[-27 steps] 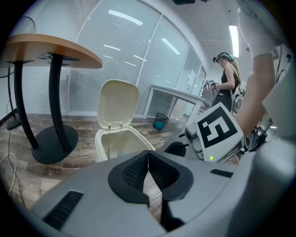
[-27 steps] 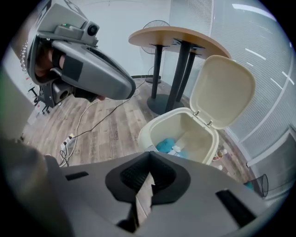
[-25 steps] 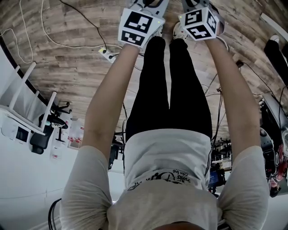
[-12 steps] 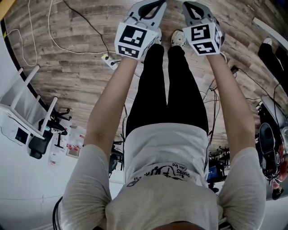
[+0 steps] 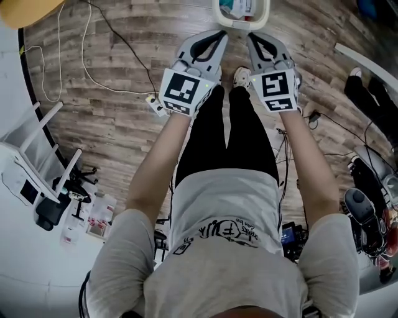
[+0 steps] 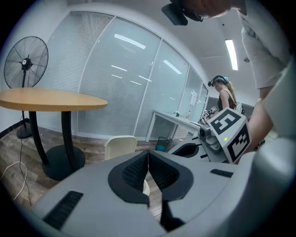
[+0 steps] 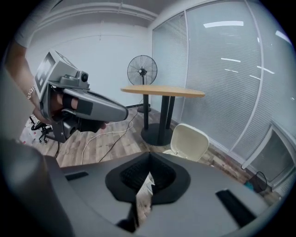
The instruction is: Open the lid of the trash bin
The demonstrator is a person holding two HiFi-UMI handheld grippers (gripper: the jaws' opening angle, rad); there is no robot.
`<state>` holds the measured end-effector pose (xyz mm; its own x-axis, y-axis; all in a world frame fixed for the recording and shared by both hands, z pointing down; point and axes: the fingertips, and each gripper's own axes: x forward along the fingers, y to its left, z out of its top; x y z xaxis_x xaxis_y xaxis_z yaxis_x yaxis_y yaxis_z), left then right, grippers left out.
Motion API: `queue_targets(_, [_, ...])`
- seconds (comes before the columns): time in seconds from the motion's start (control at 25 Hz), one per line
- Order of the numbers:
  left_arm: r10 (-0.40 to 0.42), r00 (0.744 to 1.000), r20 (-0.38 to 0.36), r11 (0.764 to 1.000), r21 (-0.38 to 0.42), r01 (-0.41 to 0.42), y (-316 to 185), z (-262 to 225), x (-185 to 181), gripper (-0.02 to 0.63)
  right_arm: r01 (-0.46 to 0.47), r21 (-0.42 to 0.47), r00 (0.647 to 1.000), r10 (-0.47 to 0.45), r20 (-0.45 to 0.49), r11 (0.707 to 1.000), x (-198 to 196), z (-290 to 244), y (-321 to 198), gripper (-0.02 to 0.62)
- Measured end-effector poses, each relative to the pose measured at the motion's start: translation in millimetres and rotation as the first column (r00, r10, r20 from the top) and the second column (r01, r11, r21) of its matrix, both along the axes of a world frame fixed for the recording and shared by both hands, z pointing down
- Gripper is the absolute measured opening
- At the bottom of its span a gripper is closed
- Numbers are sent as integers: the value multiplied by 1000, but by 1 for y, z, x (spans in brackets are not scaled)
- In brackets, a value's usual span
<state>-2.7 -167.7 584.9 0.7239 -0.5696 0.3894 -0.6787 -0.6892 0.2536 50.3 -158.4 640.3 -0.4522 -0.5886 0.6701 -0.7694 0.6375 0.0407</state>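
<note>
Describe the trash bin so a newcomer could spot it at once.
Find the round wood-topped table on its black pedestal by the glass wall. On the floor beside that pedestal stands the trash bin, small and cream-white. Its lid stands raised, unlike the dark pedestal and fan nearby.

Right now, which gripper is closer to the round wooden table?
Left. The left gripper is on the side toward the table, which stands off to the person's left. The right gripper is beyond the left one, farther away.
</note>
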Motion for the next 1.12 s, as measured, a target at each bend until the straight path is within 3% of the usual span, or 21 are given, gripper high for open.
queue_targets(0.28, [3, 1000, -12, 997, 72, -2, 3, -70, -6, 20, -43, 43, 997, 40, 67, 998, -2, -71, 3, 8])
queue_targets(1.12, [5, 995, -99, 983, 185, 14, 51, -253, 0, 20, -154, 147, 965, 116, 237, 977, 11, -256, 37, 8])
